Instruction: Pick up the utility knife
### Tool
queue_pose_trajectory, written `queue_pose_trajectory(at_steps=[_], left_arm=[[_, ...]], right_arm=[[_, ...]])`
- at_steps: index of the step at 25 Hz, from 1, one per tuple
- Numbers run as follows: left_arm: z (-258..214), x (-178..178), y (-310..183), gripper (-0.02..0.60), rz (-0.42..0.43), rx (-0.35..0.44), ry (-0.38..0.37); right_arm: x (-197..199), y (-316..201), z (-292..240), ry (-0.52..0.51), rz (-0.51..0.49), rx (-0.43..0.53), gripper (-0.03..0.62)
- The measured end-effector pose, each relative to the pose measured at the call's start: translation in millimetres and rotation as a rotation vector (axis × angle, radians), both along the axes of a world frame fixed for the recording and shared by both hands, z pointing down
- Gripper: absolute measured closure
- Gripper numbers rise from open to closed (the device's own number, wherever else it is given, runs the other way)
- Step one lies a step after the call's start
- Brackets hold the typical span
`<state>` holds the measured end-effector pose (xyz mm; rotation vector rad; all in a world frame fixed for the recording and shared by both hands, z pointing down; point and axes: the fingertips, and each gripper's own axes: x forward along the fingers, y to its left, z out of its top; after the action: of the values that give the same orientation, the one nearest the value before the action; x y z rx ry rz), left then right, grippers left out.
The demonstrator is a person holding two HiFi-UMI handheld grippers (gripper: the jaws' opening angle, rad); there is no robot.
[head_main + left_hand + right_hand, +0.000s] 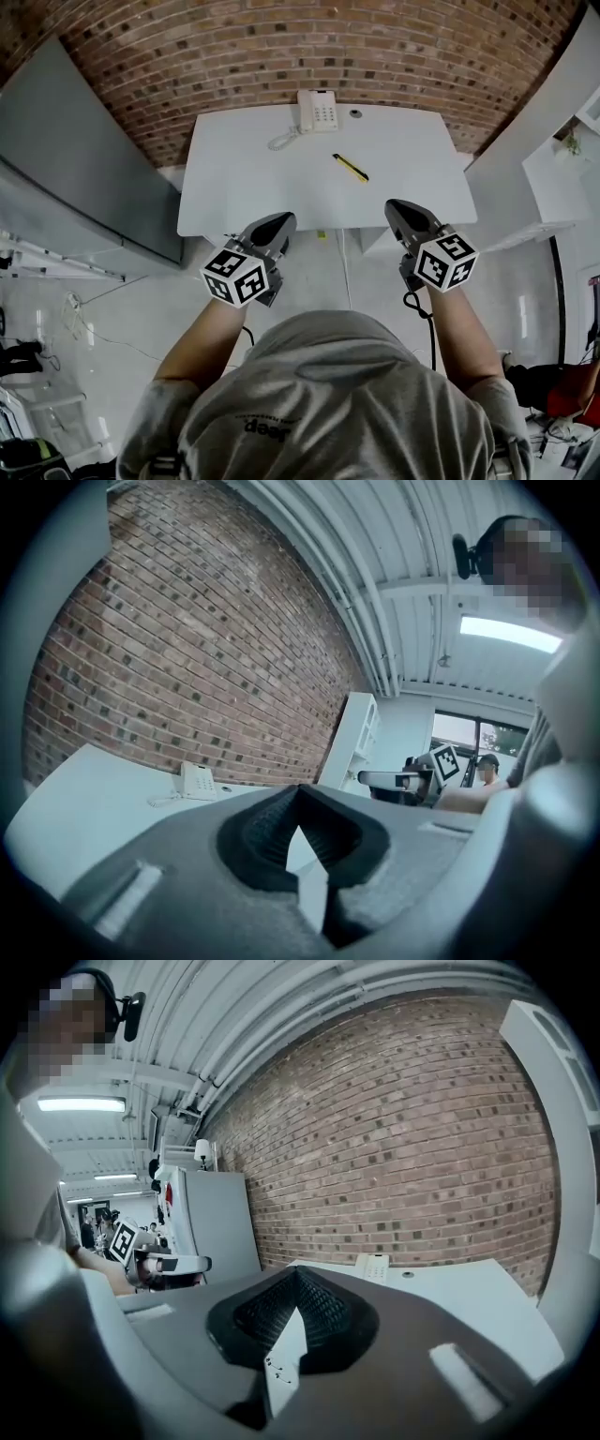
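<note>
Currently approach phase, I'd say: left gripper and right gripper both pinched together, empty, at the table's near edge. Utility knife lies mid-table, 10 o'clock from the right one.

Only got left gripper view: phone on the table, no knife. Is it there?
Observer: Yes. Head view: knife lies on the table, right of the phone, nearer the person.
Operator: Right one holding anything?
Observer: No. In its own view the right gripper has jaws together, nothing between.
Operator: Which is closer to the knife?
Observer: Looks like the right, by the head view; the left gripper is further off.
</note>
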<state>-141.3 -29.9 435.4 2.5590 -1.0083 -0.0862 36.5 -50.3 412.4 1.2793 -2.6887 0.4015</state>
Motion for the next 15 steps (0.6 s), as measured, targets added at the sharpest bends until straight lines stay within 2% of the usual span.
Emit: queue_pose_trajectory(at_steps=[8,15], left_arm=[[10.2,-4.1,-50.8,0.586,-0.012,-0.018,0.004],[16.1,17.4,-101.4,0.586,-0.087,-0.013,-0.021]], right_arm=[[1.0,-53.3,14.1,0.011,-0.009,-0.026,0.588],[25.6,-117.2,19.8,-0.008,-0.081,-0.011,0.588]])
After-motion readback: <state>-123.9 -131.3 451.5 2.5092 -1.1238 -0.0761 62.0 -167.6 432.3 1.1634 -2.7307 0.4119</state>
